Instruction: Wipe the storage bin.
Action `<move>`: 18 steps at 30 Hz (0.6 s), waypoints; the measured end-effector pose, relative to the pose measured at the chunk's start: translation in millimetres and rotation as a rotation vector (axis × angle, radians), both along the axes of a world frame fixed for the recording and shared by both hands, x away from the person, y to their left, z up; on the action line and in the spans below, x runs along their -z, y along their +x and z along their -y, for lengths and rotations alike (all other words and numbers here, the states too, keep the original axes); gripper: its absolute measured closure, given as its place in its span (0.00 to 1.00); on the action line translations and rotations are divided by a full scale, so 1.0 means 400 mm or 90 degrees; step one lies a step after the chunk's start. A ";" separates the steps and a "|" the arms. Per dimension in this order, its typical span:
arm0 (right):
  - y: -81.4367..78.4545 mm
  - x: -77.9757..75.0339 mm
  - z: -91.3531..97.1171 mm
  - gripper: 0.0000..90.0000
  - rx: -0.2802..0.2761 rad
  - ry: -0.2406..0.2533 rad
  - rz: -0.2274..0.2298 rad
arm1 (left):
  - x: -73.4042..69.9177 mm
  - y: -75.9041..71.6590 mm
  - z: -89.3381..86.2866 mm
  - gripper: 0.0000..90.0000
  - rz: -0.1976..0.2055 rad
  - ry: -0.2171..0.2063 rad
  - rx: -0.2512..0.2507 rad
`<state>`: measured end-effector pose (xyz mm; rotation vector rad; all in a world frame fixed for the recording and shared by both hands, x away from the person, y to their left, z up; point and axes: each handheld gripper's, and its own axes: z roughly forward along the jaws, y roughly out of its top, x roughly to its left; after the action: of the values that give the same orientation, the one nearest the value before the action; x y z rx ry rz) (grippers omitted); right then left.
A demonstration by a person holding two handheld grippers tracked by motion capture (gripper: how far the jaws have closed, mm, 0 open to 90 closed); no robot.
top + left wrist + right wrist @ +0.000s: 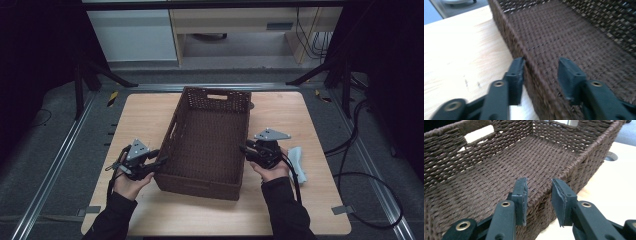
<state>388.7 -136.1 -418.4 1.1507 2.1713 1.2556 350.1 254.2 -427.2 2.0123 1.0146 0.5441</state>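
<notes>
A dark brown woven basket (pixel 216 93) sits lengthwise in the middle of the wooden table (pixel 145 115), with nothing inside it. My left gripper (pixel 159 156) is at the near end of its left wall. In the left gripper view the jaws (pixel 541 67) straddle that wall (pixel 529 65): the outer pad lies against it, the inner pad stands off, so the gripper is open. My right gripper (pixel 243 148) is at the right wall. In the right gripper view its jaws (pixel 539 187) are shut on the wicker rim (pixel 537 195), one pad inside and one outside.
A white cloth (pixel 297 160) lies on the table just right of my right hand. A round cable hole (pixel 611 157) sits in the tabletop beyond the basket's far right corner. Dark floor, rails and cables surround the table.
</notes>
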 end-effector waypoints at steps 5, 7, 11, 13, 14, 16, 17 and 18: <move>-0.011 -0.006 -0.008 0.67 -0.002 -0.017 0.007 | 0.005 0.000 -0.005 0.78 -0.002 -0.001 -0.004; -0.007 -0.011 -0.009 0.61 0.001 -0.004 0.018 | 0.006 0.006 -0.008 0.79 -0.003 -0.005 -0.006; 0.014 -0.007 -0.014 0.57 0.025 -0.016 0.056 | 0.007 0.023 -0.016 0.82 -0.008 -0.013 -0.016; 0.029 0.005 -0.012 0.58 0.038 -0.013 0.053 | 0.007 0.030 -0.019 0.82 -0.004 -0.012 -0.015; 0.033 0.011 -0.012 0.59 0.040 -0.014 0.051 | 0.007 0.031 -0.021 0.82 -0.003 -0.012 -0.013; 0.036 0.020 -0.010 0.62 0.038 0.001 0.047 | 0.007 0.032 -0.024 0.79 0.003 -0.016 -0.011; 0.035 0.020 -0.010 0.63 0.042 0.005 0.042 | 0.006 0.029 -0.025 0.77 0.009 -0.019 -0.010; 0.033 0.018 -0.010 0.64 0.044 0.003 0.036 | 0.004 0.027 -0.025 0.74 0.010 -0.022 -0.008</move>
<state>402.1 -132.0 -425.5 1.1674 2.0706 1.2482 360.7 264.2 -428.9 1.9692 1.0214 0.5442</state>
